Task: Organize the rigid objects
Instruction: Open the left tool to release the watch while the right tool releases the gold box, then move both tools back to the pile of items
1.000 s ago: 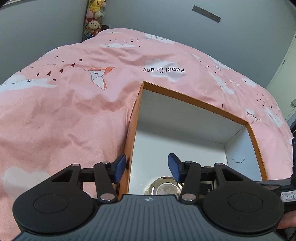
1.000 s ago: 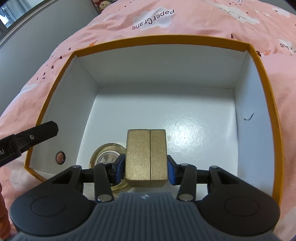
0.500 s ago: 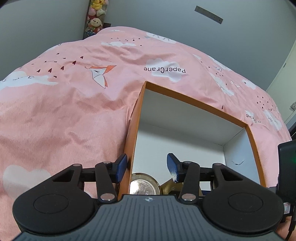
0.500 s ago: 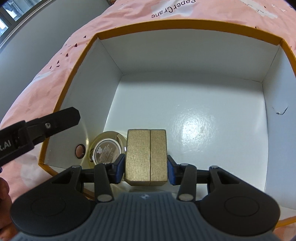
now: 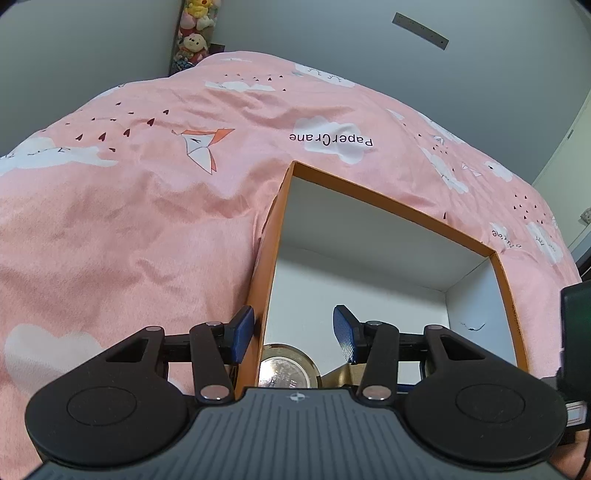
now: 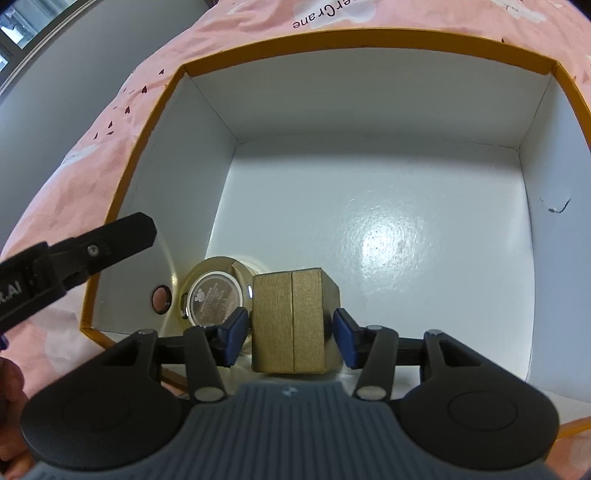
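Note:
A gold cuboid box (image 6: pixel 291 321) stands on the white floor of an orange-rimmed cardboard box (image 6: pixel 369 37), near its front left corner. My right gripper (image 6: pixel 290 336) is open around it, with a gap between each blue pad and the box sides. A round gold-rimmed tin (image 6: pixel 212 295) lies just left of it, against the left wall. My left gripper (image 5: pixel 291 334) is open and straddles the box's left wall (image 5: pixel 264 280); the tin (image 5: pixel 286 373) and a corner of the gold box (image 5: pixel 340 374) show below it.
The cardboard box sits on a pink bed cover (image 5: pixel 129 221) printed with clouds. Grey walls stand behind, with plush toys (image 5: pixel 194 26) in the far corner. The left gripper's finger (image 6: pixel 92 251) reaches over the box's left rim.
My right gripper has opened and let go of the gold box, which now rests on the box floor. The right gripper moved lower and further in. The left gripper hardly moved.

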Demonstrator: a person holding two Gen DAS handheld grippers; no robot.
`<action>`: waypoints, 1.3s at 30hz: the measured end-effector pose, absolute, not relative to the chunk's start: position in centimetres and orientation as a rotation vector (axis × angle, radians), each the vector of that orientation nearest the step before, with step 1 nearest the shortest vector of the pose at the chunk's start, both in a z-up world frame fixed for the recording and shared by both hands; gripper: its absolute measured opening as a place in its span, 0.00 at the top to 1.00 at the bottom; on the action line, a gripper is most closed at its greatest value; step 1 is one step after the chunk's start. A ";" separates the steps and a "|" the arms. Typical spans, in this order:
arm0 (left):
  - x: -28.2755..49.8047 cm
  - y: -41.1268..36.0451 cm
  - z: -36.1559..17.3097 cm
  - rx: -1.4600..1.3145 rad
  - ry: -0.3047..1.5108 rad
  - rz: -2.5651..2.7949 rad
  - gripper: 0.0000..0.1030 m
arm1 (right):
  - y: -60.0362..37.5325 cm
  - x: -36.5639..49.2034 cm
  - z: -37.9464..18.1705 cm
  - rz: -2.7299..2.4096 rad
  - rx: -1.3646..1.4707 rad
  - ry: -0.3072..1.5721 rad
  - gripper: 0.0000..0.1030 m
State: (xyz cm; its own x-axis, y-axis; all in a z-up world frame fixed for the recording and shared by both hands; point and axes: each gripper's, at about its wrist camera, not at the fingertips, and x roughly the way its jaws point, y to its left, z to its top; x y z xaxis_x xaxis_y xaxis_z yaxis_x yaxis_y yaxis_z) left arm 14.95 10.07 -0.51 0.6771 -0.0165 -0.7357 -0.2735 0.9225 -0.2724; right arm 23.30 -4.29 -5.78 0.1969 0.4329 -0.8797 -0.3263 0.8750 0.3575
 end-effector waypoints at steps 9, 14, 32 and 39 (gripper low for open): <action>13.9 8.6 0.9 -0.290 0.744 0.168 0.48 | -6.0 21.2 -2.5 0.502 0.018 1.110 0.40; 12.2 7.2 4.0 -0.212 0.635 0.156 0.40 | -8.4 18.6 0.3 0.476 0.011 0.956 0.38; 6.7 1.9 3.1 -0.101 0.759 -0.088 0.33 | -12.9 11.7 0.7 0.453 0.065 0.964 0.38; 6.2 2.1 -0.2 -0.143 0.920 -0.118 0.33 | -14.2 10.4 -1.5 0.440 0.080 1.068 0.29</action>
State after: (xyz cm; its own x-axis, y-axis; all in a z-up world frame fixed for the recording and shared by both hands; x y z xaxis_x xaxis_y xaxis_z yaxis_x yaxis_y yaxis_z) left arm 6.18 2.12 -0.20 0.6003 -0.1627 -0.7831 0.0406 0.9840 -0.1733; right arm 10.38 -14.19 -1.49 0.4044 0.3858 -0.8293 -0.3098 0.9109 0.2727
